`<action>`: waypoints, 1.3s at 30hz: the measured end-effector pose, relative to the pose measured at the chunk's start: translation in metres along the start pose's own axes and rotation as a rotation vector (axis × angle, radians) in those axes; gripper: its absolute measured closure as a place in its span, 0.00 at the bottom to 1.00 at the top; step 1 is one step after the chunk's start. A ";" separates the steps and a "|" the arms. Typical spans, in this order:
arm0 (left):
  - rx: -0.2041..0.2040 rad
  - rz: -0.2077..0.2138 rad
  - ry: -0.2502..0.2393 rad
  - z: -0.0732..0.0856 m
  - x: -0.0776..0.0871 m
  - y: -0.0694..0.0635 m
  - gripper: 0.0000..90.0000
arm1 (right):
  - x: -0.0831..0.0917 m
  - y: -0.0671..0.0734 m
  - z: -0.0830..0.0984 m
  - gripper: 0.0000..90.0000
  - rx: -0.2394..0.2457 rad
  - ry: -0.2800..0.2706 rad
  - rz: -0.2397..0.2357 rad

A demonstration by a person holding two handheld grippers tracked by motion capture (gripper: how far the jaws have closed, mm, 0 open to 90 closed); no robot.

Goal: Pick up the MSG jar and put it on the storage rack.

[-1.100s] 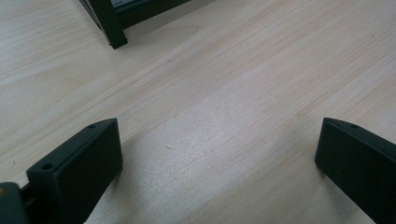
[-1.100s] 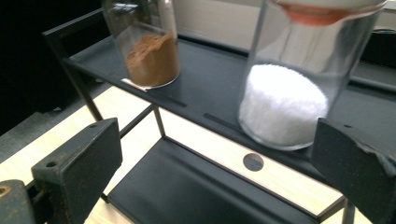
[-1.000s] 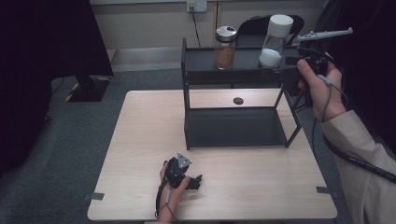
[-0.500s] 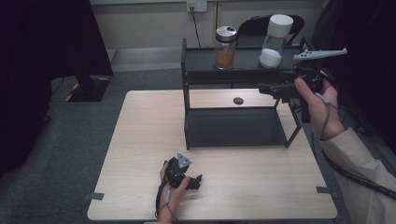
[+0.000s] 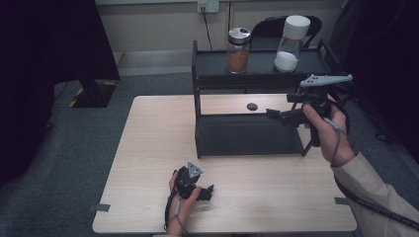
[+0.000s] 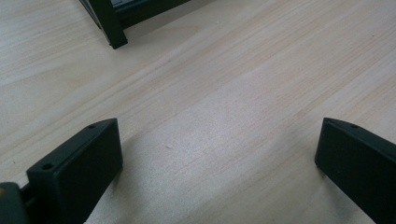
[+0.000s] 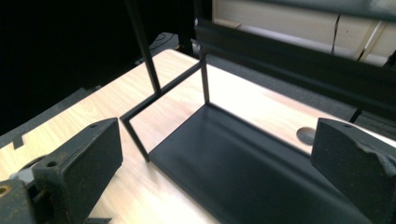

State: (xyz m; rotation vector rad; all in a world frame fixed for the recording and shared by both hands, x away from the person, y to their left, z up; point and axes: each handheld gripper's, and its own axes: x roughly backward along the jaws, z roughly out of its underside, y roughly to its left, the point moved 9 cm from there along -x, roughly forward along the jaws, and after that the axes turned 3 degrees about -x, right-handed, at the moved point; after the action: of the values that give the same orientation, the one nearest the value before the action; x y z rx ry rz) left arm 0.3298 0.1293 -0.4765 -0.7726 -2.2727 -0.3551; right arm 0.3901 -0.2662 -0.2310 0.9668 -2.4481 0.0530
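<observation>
The left hand-held gripper (image 5: 210, 190) lies low at the near edge, gripped by the left hand (image 5: 184, 200), its jaws spread wide. The right hand (image 5: 323, 123) holds the right hand-held gripper (image 5: 271, 113) raised and pointing left, jaws wide apart, its sleeved forearm reaching in from the lower right.

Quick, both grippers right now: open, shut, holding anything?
Left gripper: open, empty, low over the table.
Right gripper: open, empty, raised beside the black rack.

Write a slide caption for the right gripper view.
Open right gripper looks across the black rack's lower shelf.
</observation>
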 end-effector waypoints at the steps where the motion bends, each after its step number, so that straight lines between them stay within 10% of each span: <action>1: 0.000 0.000 0.000 0.000 0.000 0.000 0.00 | -0.002 0.000 0.004 0.01 -0.003 0.001 -0.006; 39: -0.001 0.000 0.001 0.000 0.000 0.000 0.00 | -0.054 -0.006 0.123 0.01 -0.012 0.087 -0.030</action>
State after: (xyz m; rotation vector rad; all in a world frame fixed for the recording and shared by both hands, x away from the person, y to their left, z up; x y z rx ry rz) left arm 0.3299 0.1293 -0.4765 -0.7730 -2.2721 -0.3565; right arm 0.3738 -0.2633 -0.3643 0.9757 -2.3520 0.0688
